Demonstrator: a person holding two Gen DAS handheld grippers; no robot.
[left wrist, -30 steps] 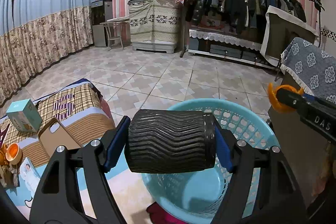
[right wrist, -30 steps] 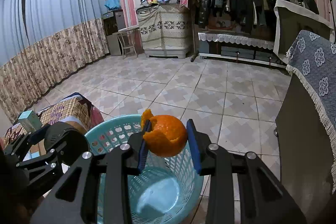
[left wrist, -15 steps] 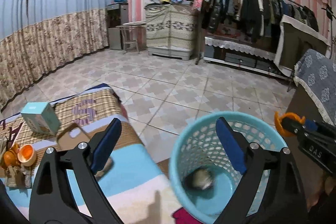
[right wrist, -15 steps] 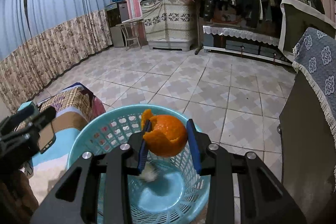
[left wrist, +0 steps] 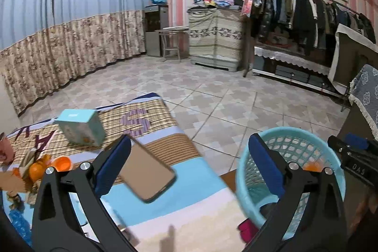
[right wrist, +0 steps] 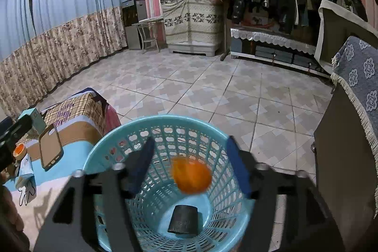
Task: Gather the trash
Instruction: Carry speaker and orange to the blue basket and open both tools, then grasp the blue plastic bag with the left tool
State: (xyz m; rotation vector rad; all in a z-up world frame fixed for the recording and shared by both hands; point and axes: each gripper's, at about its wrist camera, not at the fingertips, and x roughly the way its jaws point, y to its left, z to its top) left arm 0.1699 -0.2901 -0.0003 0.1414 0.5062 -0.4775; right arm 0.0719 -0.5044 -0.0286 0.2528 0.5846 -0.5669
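Orange peel (right wrist: pixel 191 177) now loose above basket (right wrist: pixel 132 129)

Left gripper (left wrist: pixel 189 162) jaws opening, nothing between; right gripper (right wrist: pixel 190 169) jaws opening, pitched down.

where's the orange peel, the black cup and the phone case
orange peel (right wrist: pixel 191 177), right wrist view, middle of the blurred peel
black cup (right wrist: pixel 184 220), right wrist view, its ribbed side
phone case (left wrist: pixel 146 175), left wrist view, its tan back
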